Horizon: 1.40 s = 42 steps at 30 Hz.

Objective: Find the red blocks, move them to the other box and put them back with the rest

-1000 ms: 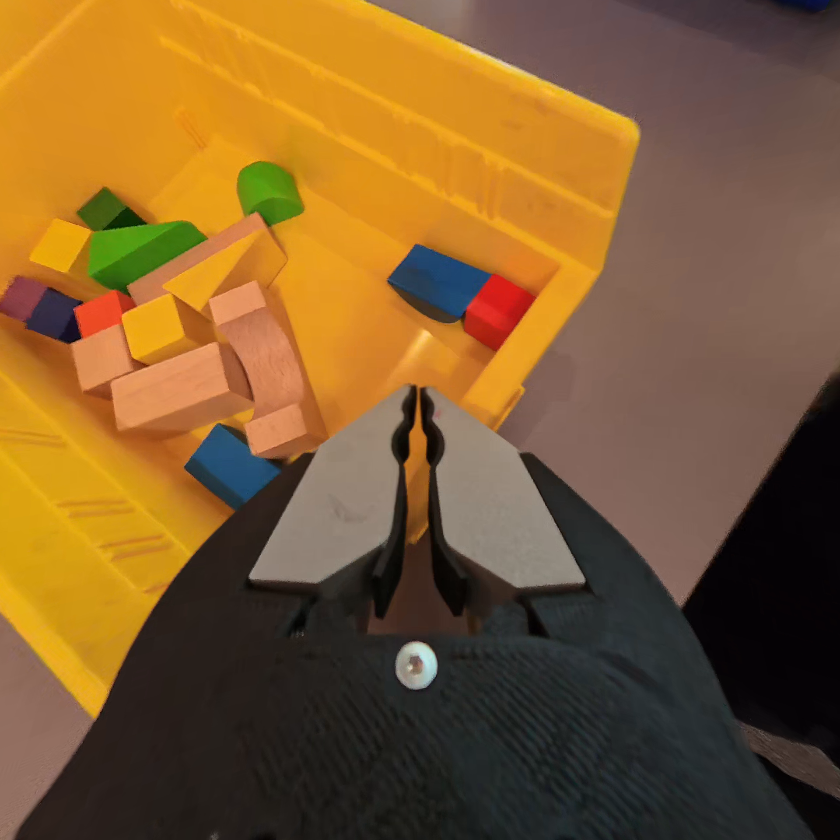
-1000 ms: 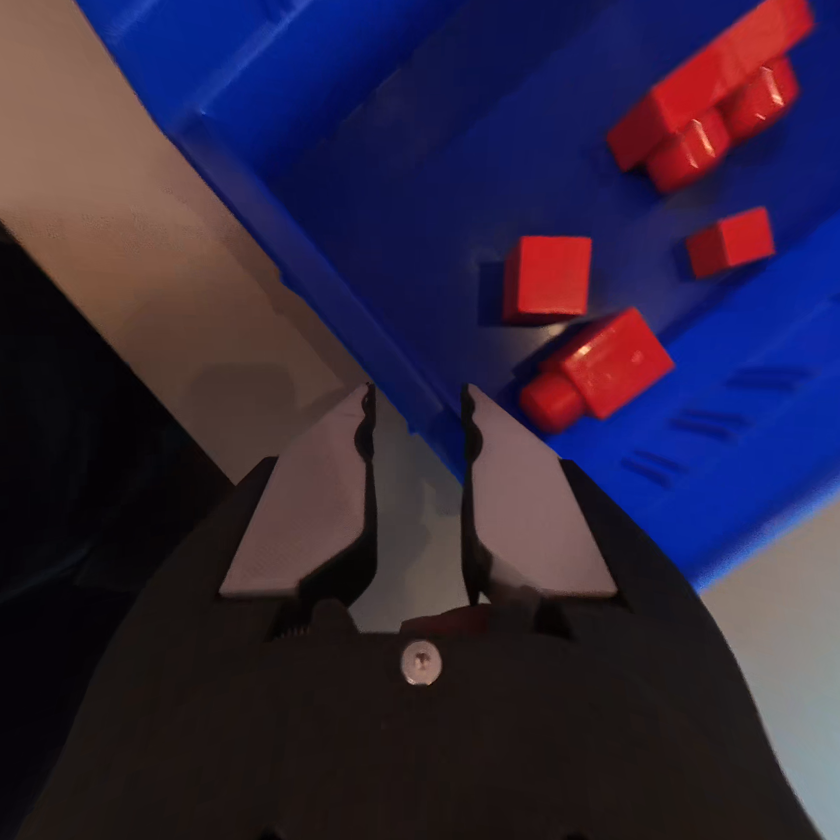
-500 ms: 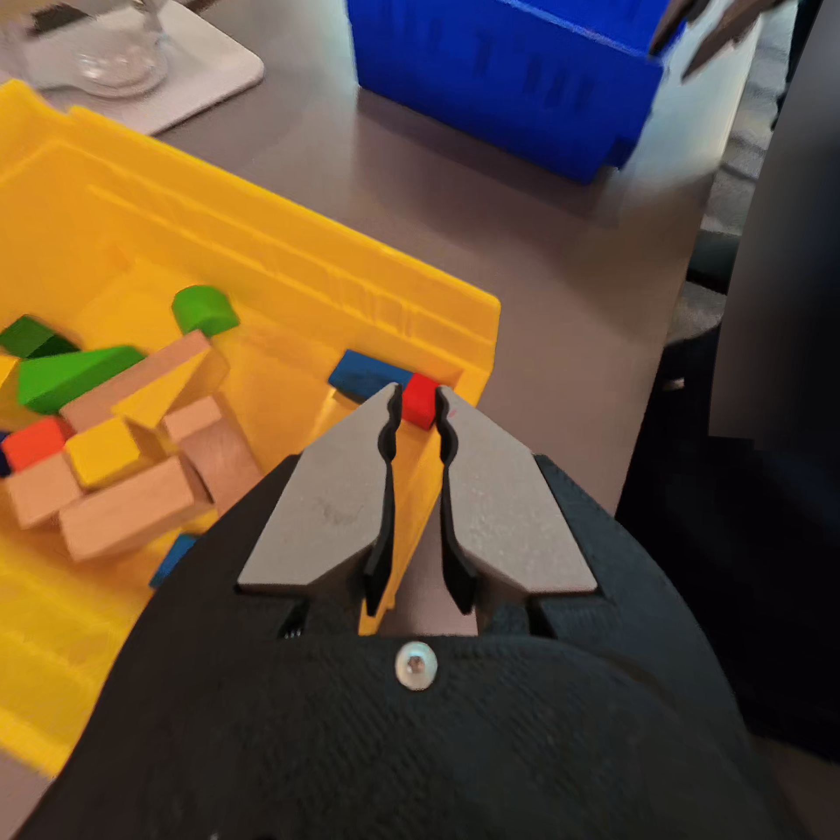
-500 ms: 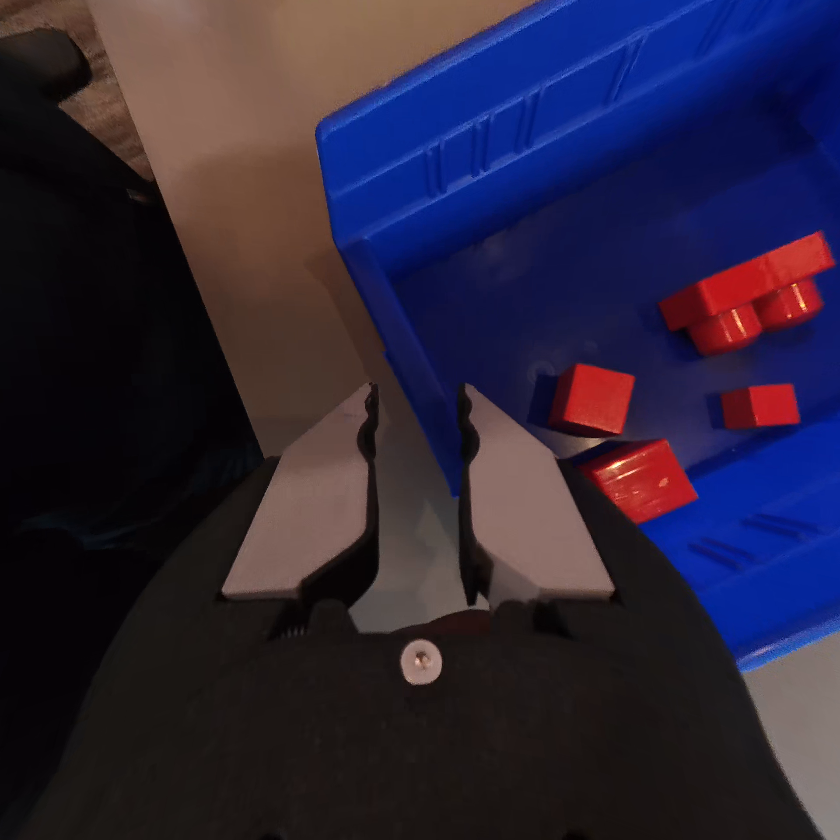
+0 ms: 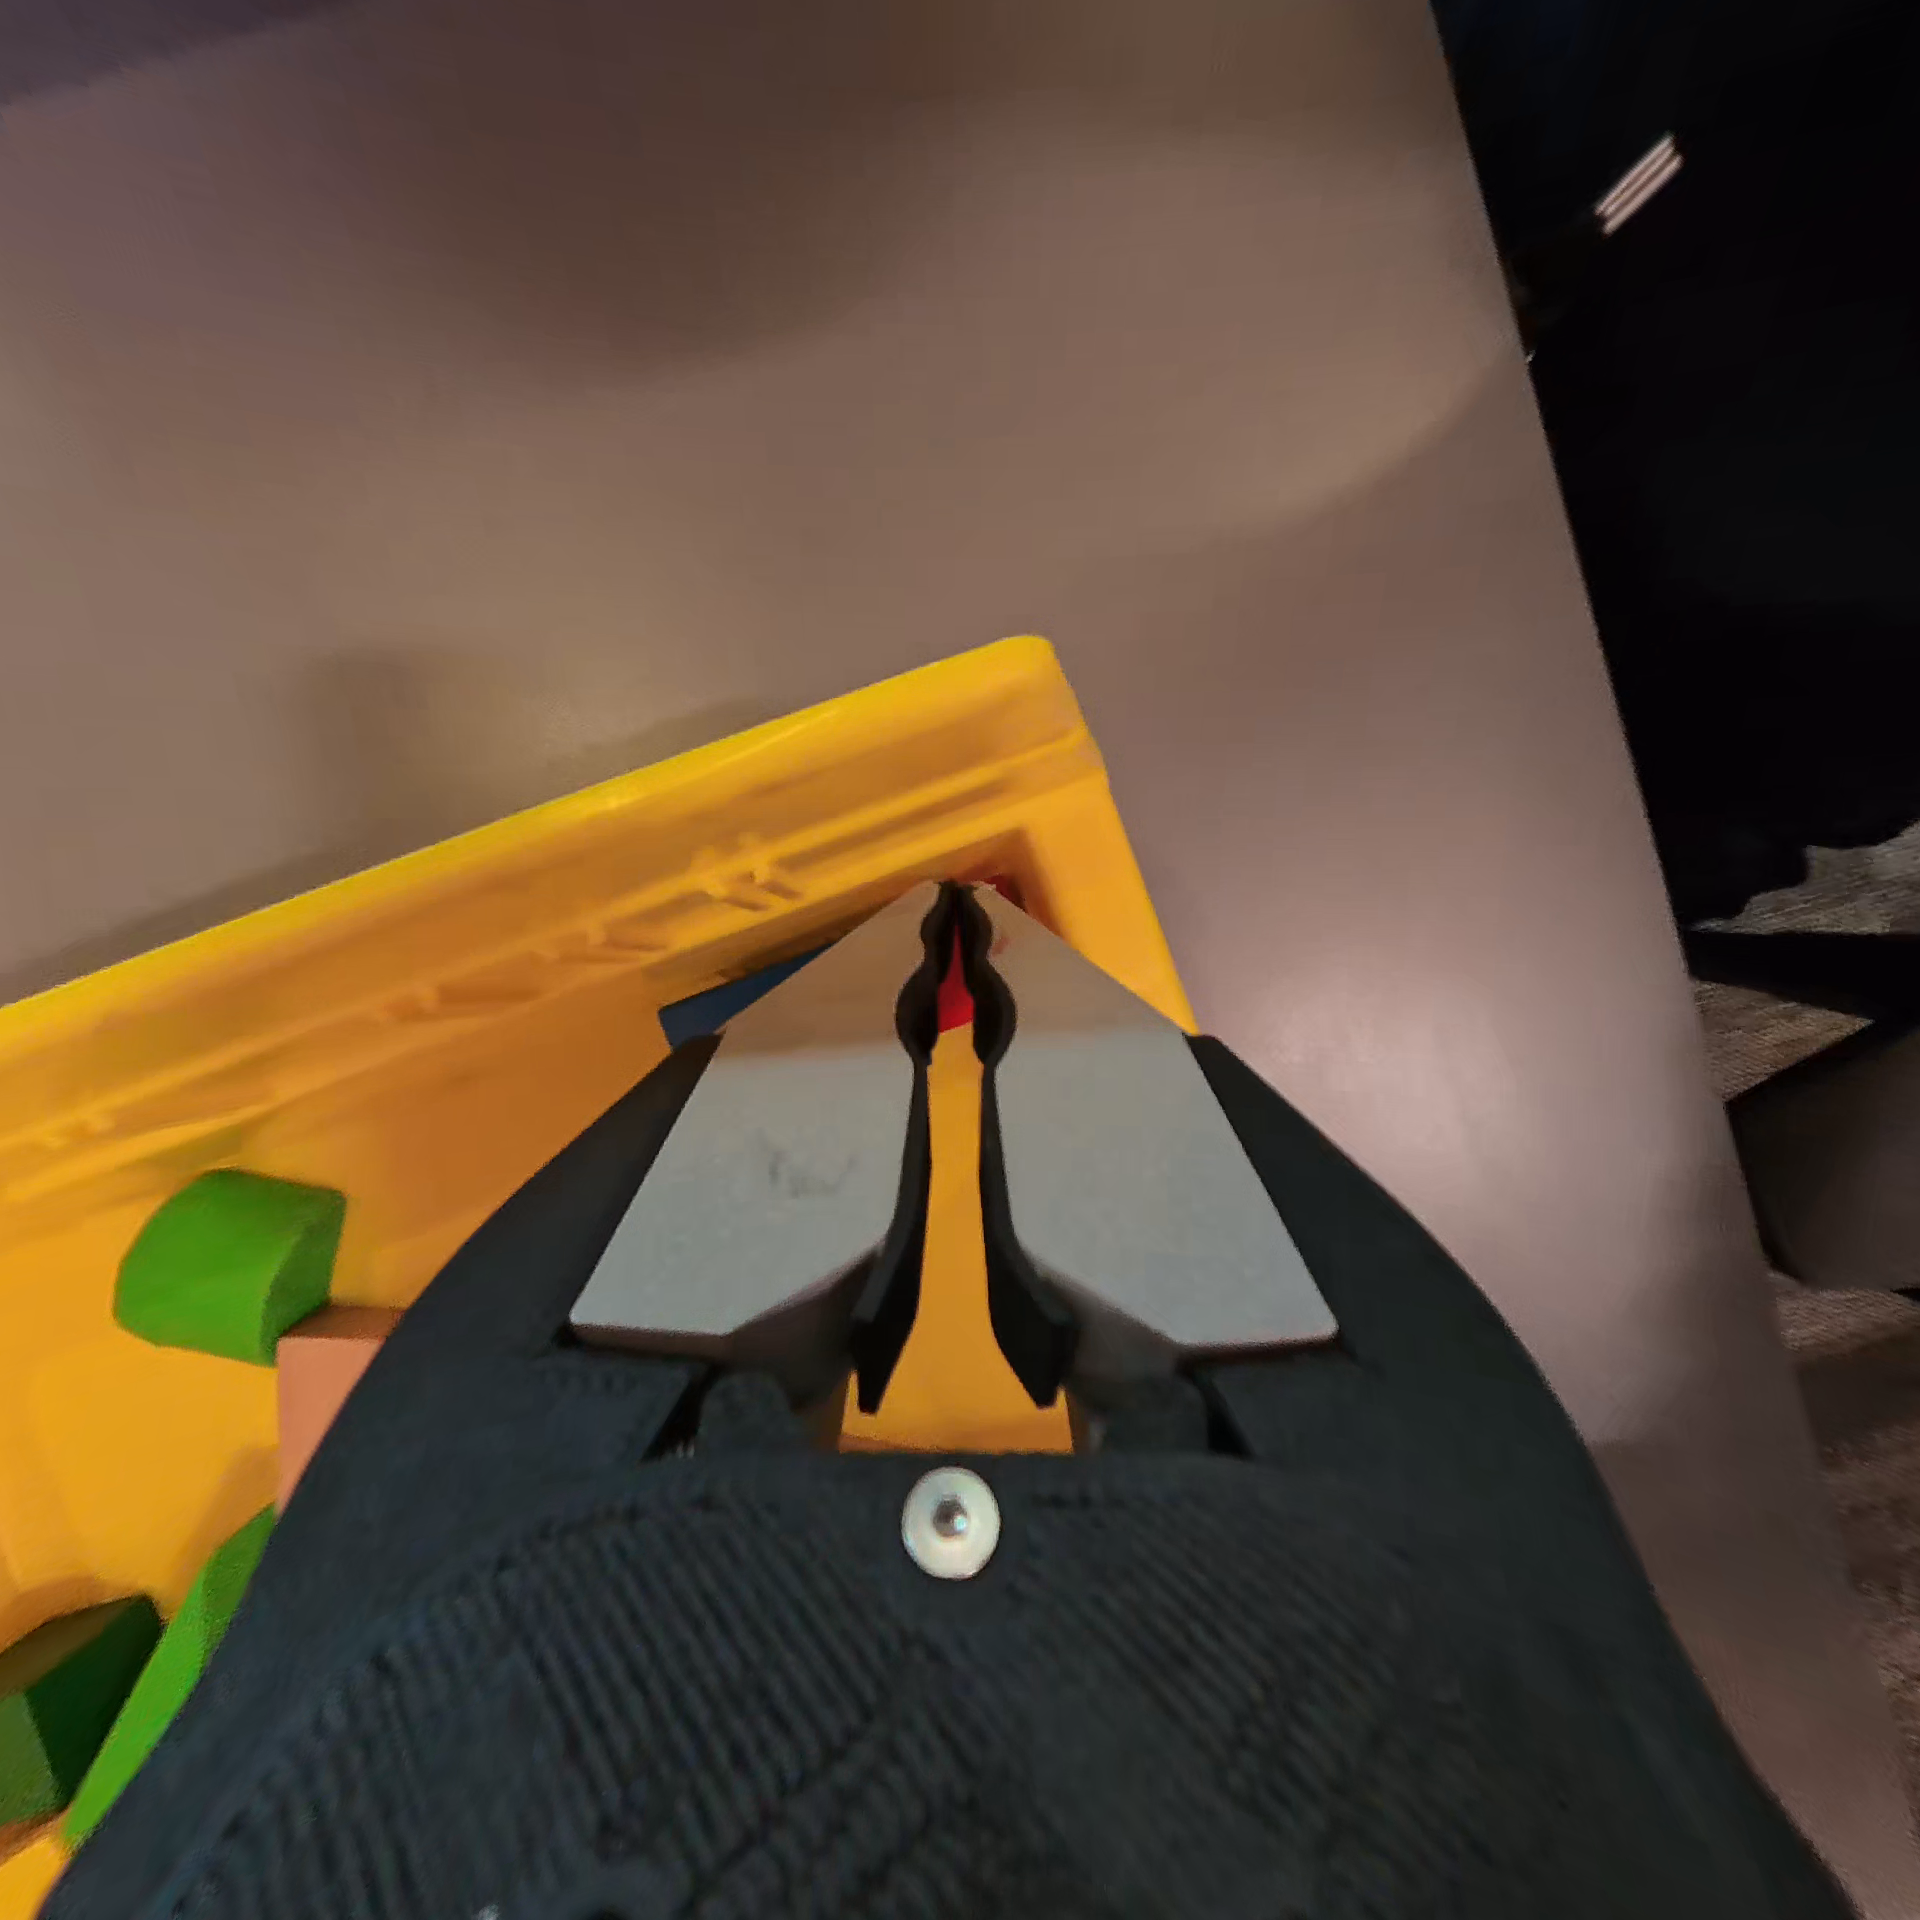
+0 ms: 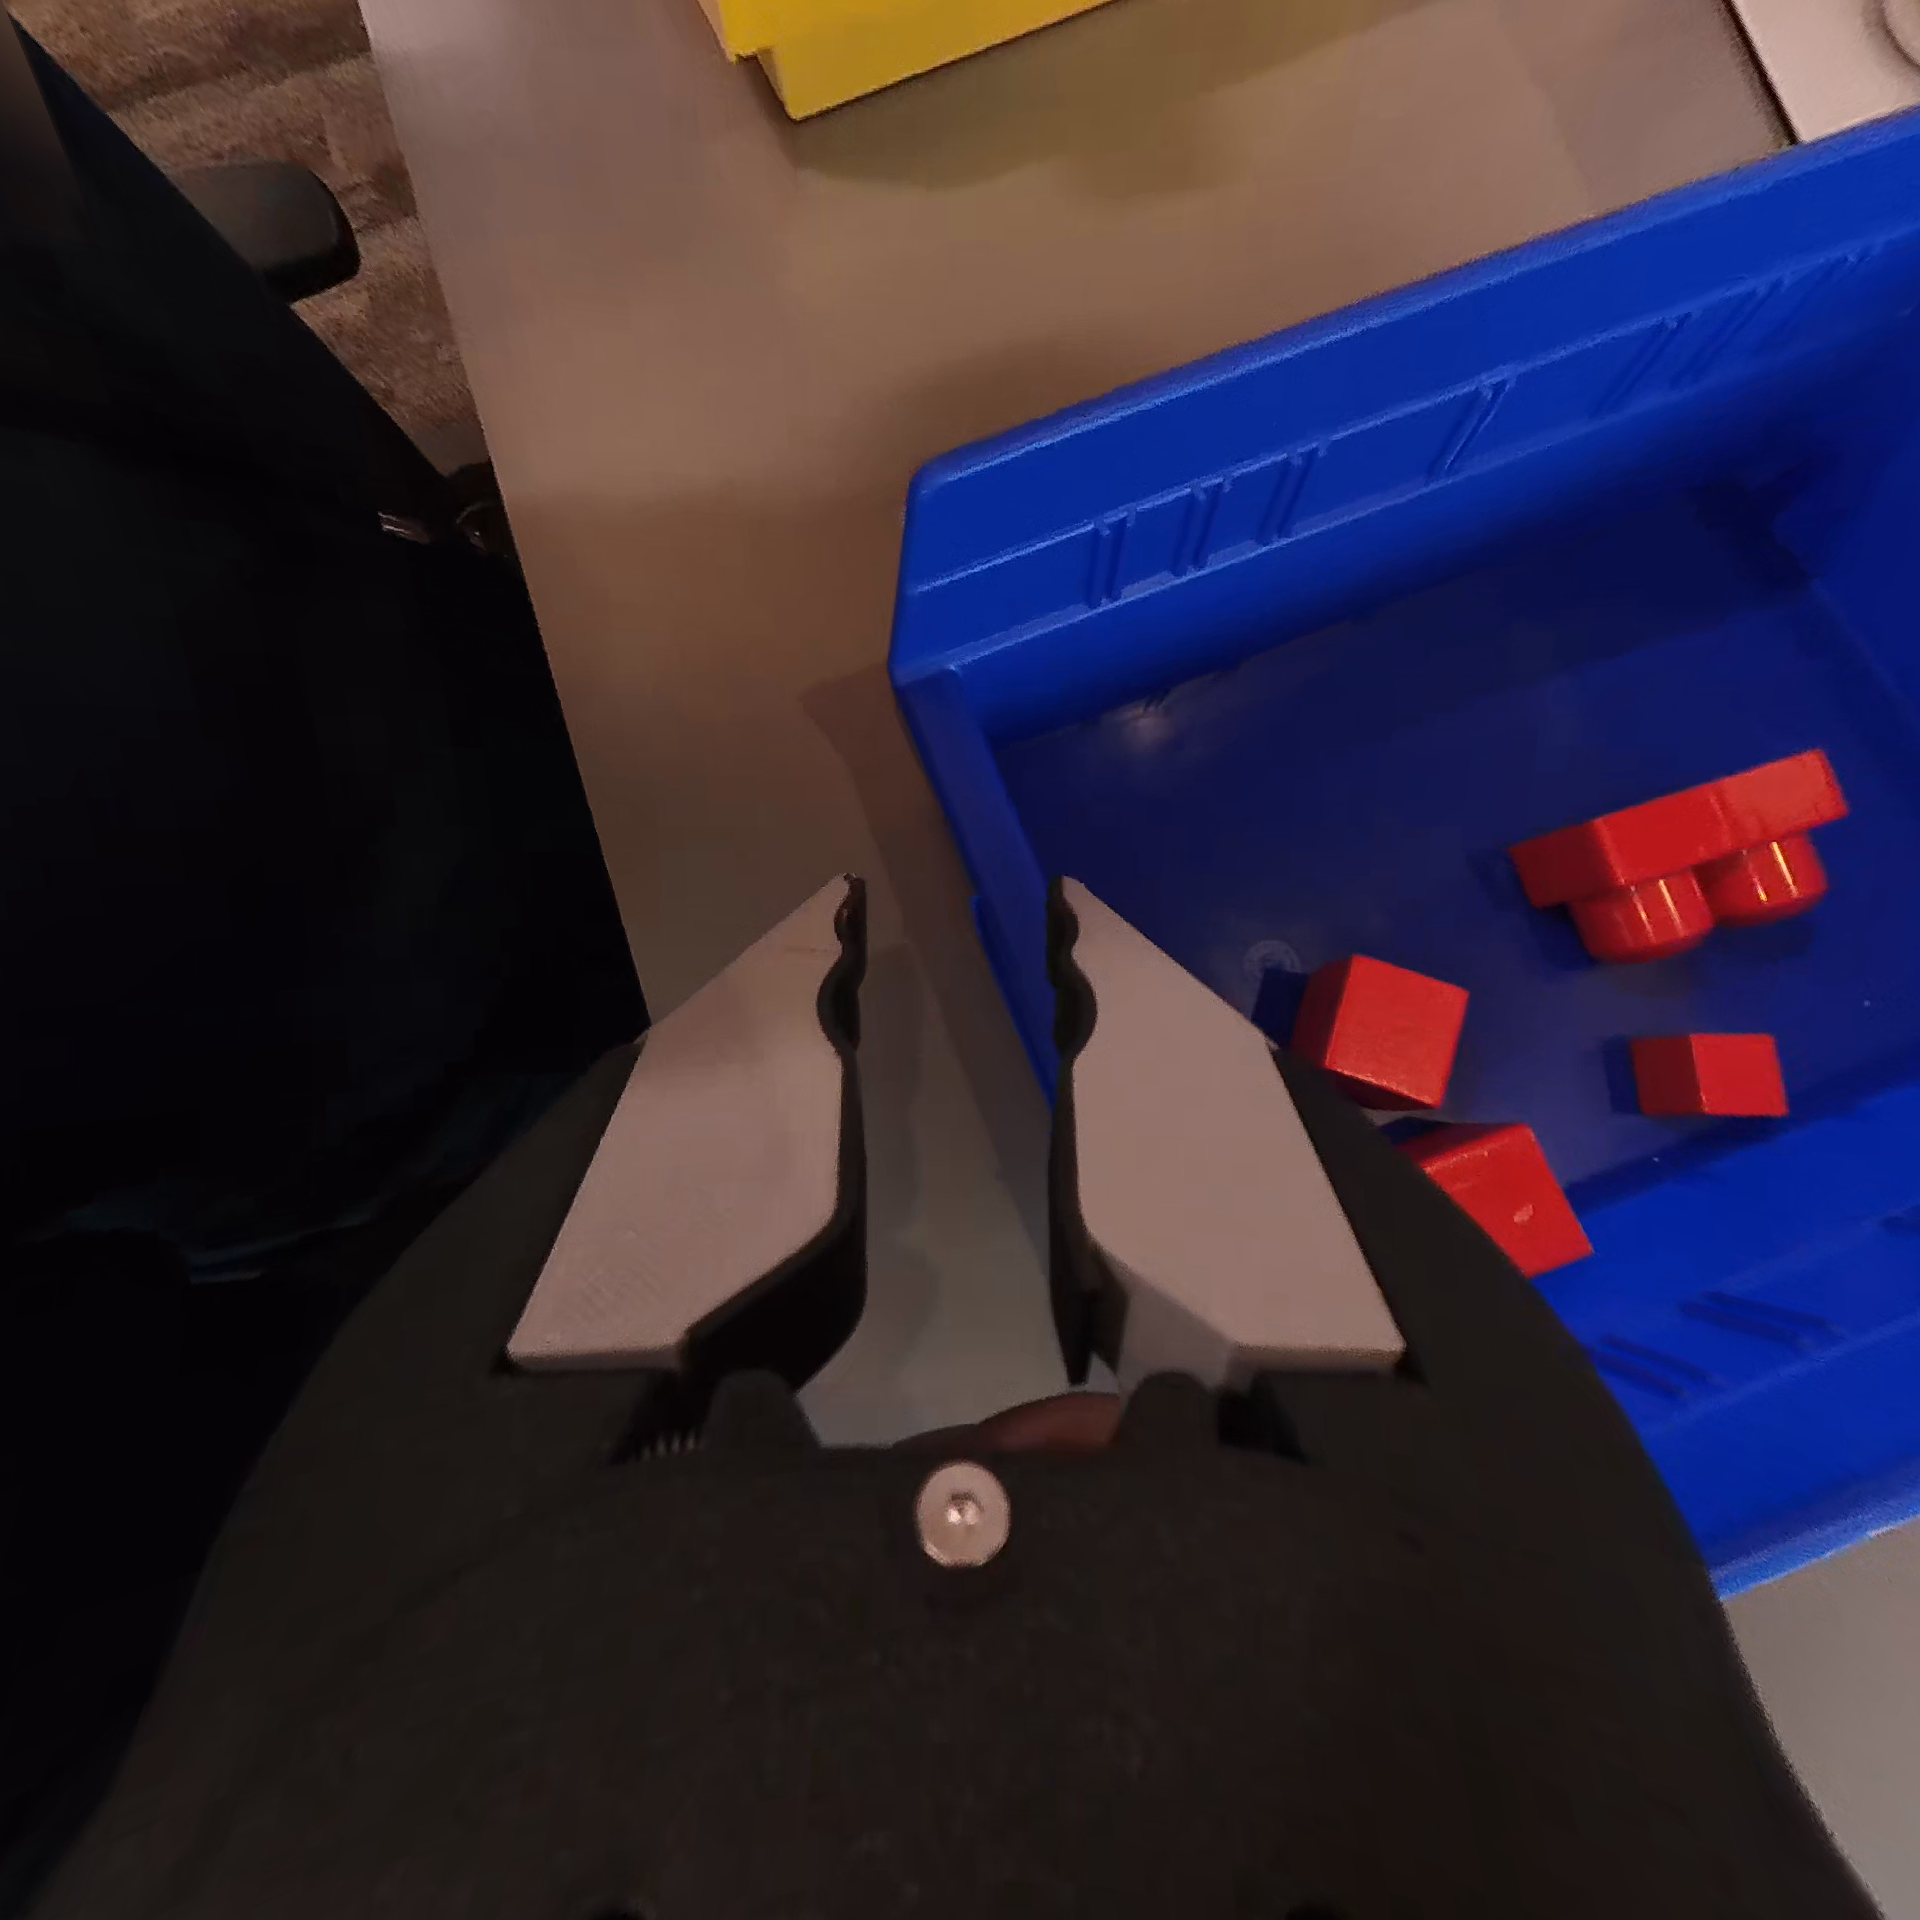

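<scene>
L gripper (image 5: 951,914) nearly shut, tips over red block (image 5: 954,987) in yellow box (image 5: 520,935) corner, dead ahead; can't tell if you've gripped it.

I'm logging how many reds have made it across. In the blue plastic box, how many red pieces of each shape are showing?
Red bar-shaped piece with two round pegs: 1
Plain red blocks: 3, one partly hidden behind the right claw
Total in the blue plastic box: 4
</scene>
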### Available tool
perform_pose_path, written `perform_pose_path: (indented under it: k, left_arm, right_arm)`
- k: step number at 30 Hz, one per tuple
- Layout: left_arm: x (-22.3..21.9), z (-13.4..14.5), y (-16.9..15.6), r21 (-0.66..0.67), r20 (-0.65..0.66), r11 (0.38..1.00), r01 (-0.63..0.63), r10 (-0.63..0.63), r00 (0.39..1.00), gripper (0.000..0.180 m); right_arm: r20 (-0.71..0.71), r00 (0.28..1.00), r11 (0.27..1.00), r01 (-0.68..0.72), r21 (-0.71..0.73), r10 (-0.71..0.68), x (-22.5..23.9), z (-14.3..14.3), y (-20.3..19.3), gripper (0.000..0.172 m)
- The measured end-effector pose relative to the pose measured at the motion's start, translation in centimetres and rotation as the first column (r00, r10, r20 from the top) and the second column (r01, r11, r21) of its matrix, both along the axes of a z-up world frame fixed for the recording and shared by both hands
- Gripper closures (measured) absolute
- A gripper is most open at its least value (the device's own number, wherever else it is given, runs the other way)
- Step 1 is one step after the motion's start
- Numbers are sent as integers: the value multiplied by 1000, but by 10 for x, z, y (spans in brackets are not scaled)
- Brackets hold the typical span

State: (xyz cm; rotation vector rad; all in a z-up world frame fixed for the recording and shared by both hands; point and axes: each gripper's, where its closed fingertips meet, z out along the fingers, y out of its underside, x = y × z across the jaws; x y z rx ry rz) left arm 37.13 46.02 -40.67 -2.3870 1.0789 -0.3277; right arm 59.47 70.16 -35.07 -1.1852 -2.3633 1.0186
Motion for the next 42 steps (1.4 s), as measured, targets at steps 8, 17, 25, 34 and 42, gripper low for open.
perform_pose_path:
  k: [8,17,25,34,42]
  left_arm:
    - [-12,-1,-22,-157,-112,986,-54,36,993,180]
    - [-55,-26,-56,-210,-375,962,-173,84,923,180]
    - [-41,5,13,103,-112,943,-318,329,938,180]
    - [-43,40,9,221,33,887,-405,408,912,180]
    - [-10,7,4,-103,101,927,-360,370,924,180]
  right_arm:
    - [-6,1000,999,-28,31,28,3,1,-7,139]
    - [-37,999,999,-31,39,33,8,8,-10,140]
    - [-50,997,997,-54,54,56,8,11,-18,140]
    - [-47,997,997,-60,48,63,9,11,-21,140]
    - [-32,996,995,-83,61,85,10,7,-29,139]
